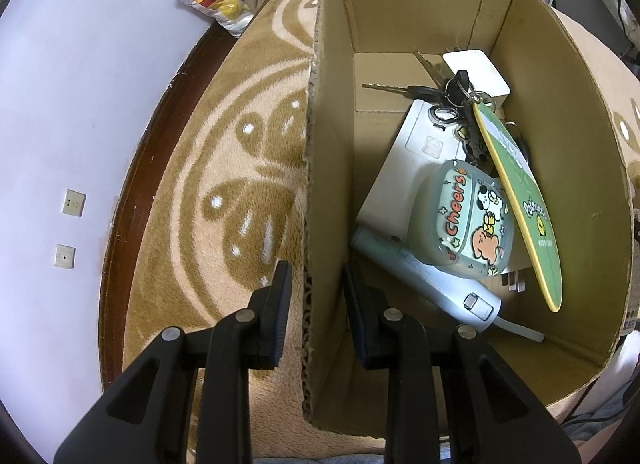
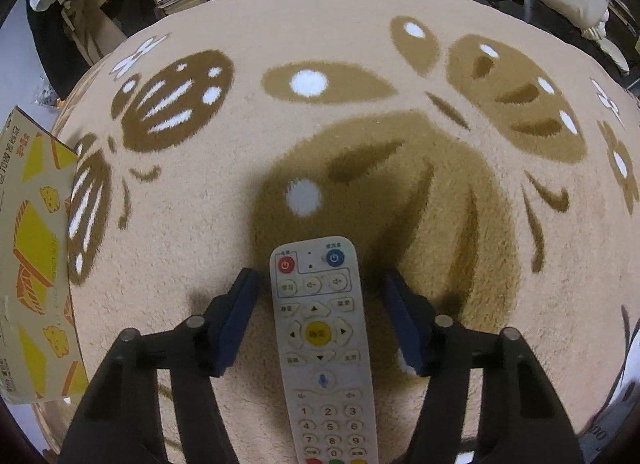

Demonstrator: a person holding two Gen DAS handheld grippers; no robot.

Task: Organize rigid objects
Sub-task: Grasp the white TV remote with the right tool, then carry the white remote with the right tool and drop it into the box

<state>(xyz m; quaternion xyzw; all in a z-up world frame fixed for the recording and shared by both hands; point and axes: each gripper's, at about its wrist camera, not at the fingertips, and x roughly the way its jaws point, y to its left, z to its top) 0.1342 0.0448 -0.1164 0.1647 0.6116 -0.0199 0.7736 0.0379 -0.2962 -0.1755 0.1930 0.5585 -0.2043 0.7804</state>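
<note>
White remote (image 2: 323,344), face up with coloured buttons, lies on the rug (image 2: 360,44) between the spread right gripper (image 2: 322,320), untouched. Left gripper (image 1: 316,304) pinches the box (image 1: 320,184) wall; keys (image 1: 436,94) lie inside.

Both wrist cameras look steeply down from close: left over the cardboard box (image 1: 400,168), right over the rug (image 2: 360,44), which both views share.

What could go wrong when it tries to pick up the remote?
The right gripper is open around the remote, pads not touching yet. The remote's slim, so it could tip once lifted. The box already holds keys and a Cheers case, so the remote may land on them.
</note>
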